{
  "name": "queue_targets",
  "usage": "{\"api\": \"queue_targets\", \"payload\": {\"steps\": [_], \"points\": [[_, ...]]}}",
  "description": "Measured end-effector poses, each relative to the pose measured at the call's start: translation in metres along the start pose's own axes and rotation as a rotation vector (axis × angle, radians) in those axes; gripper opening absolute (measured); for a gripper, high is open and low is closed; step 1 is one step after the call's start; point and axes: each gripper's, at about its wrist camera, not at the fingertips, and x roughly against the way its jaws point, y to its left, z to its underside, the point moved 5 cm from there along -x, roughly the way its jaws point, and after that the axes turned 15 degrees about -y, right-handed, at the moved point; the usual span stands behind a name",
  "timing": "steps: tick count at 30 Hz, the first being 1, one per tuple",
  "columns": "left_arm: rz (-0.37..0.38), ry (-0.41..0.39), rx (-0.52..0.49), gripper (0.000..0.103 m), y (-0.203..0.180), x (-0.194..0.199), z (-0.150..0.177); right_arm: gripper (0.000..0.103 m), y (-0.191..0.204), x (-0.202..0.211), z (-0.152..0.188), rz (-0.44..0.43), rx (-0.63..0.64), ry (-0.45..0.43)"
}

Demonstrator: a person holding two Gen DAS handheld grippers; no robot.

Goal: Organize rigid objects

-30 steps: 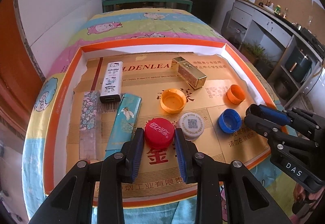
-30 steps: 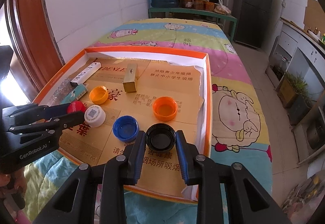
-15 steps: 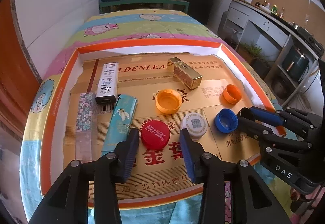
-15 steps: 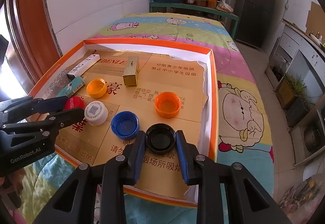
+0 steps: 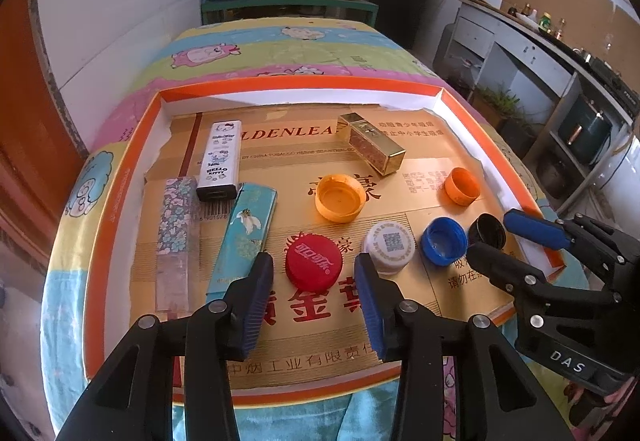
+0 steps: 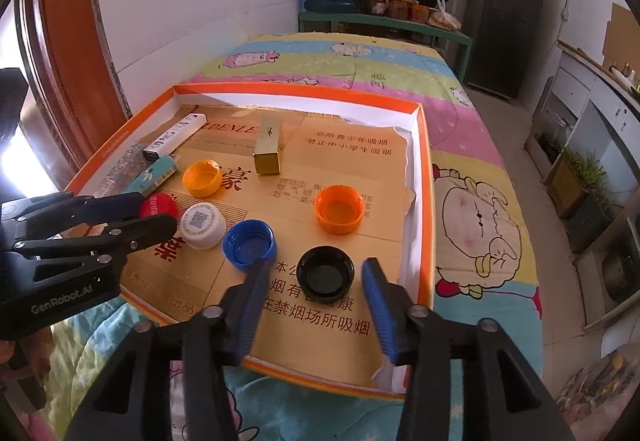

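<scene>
Caps in the tray [image 5: 120,177]: red cap [image 5: 314,266] sits between the parted fingers of the left hand-held gripper [image 5: 312,287], black cap [image 6: 325,273] inside the released right hand-held gripper [image 6: 316,293]. Probably light, stiff, slick plastic; pinch across rim, gently

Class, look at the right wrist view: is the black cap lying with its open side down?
No, the black cap lies open side up, its hollow inside showing.

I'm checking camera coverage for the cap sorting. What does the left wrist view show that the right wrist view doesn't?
Only the left wrist view shows the floral strip clearly and the red cap whole between the open left gripper. Only the right wrist view shows the black cap whole between the open right gripper. Both show the white cap, blue cap and gold box.
</scene>
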Motion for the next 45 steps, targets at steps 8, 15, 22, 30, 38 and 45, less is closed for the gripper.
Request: {"api": "queue_targets", "payload": {"steps": [8, 15, 22, 30, 38, 45], "points": [[-0.019, -0.020, 0.003, 0.044, 0.001, 0.010, 0.000, 0.051, -0.005, 0.009, -0.002, 0.013, -0.042, -0.012], [-0.045, -0.038, 0.010, 0.044, 0.003, 0.021, -0.001, 0.051, -0.007, 0.019, -0.004, 0.024, -0.064, -0.027], [-0.045, -0.043, 0.018, 0.044, 0.004, 0.029, 0.001, 0.051, -0.004, 0.027, -0.004, 0.027, -0.071, -0.034], [-0.050, -0.059, 0.029, 0.044, 0.004, 0.043, 0.003, 0.051, 0.002, 0.034, -0.004, 0.027, -0.076, -0.037], [-0.131, -0.108, 0.006, 0.044, 0.004, 0.065, 0.007, 0.051, 0.008, 0.045, 0.002, 0.035, -0.091, -0.033], [-0.225, -0.200, -0.002, 0.044, 0.002, 0.098, 0.008, 0.051, 0.015, 0.059, 0.004, 0.052, -0.108, -0.056]]}}
